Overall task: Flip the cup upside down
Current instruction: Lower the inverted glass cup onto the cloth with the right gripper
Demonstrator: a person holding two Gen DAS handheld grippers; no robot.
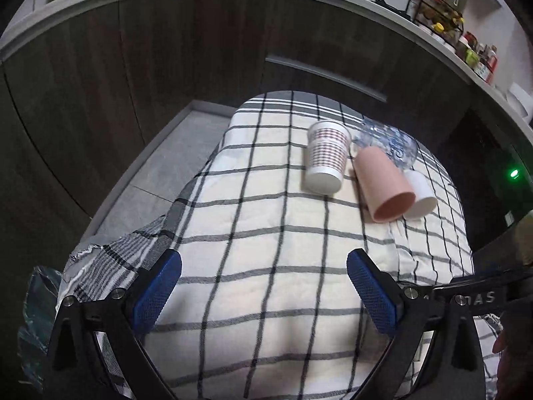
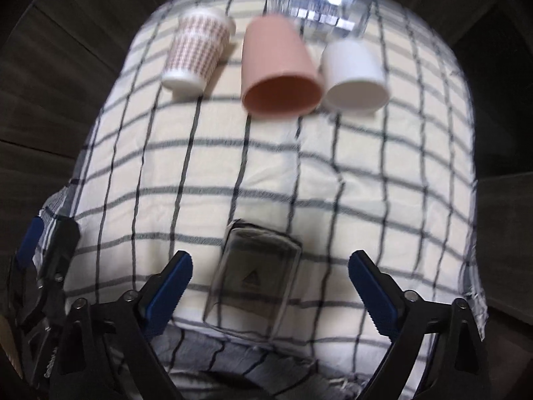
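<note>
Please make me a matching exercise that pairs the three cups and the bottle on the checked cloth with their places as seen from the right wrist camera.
Things:
1. patterned cup
2. pink cup
3. white cup
4. clear bottle

Places:
A. middle of the row of cups
B. behind the row, at the far edge
C. left end of the row
D. right end of the row

Pairs: 1-C, 2-A, 3-D, 4-B

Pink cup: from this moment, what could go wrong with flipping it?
1. The pink cup stands close between the white cup and the patterned cup, so wide-open jaws of the right gripper could knock a neighbour.
2. The checked cloth is wrinkled, so an inverted cup might wobble.
3. A clear plastic box lies between the fingers and might get bumped.
</note>
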